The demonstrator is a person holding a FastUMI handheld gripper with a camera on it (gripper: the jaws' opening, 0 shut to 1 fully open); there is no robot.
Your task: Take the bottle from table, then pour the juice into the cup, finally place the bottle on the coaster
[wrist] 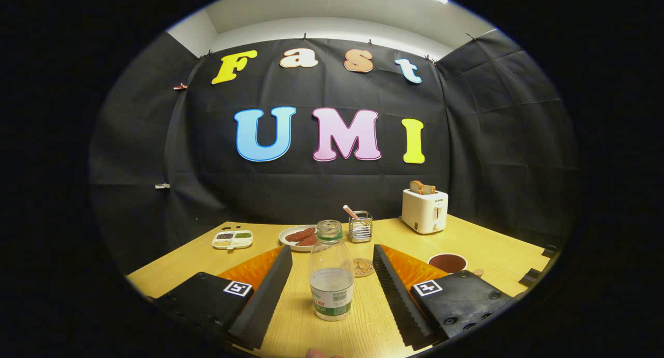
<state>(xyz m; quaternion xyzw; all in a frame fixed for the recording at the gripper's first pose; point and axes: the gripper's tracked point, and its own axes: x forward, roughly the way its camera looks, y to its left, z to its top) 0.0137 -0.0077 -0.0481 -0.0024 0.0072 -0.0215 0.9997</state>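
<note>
1. Between the 2 fingers of the gripper (332, 290), the bottle (331, 271) stood upright on the table (207, 254), its cap off and a little clear liquid low in its body.
2. Both fingers (267, 290) were spread wide and clear of the bottle on each side, so the tool held nothing; judging by that straddle, it was lined up to close on the bottle's lower half, where a grasp would be steadiest.
3. Just beyond the bottle, the coaster (363, 267) lay flat, partly hidden by the bottle's shoulder; it looked kept free as the final resting spot.
4. To the right of the right finger sat the cup (448, 263), its dark inside facing up, near enough that a short swing should reach it for pouring.
5. Farther back stood a plate (290, 233) with reddish food, a divided dish (232, 239), a wire holder (360, 226) and a toaster (425, 209), all well apart from the working area.
6. With the cap off, any tilt during lifting could spill early, so I judged that an upright carry mattered.
</note>
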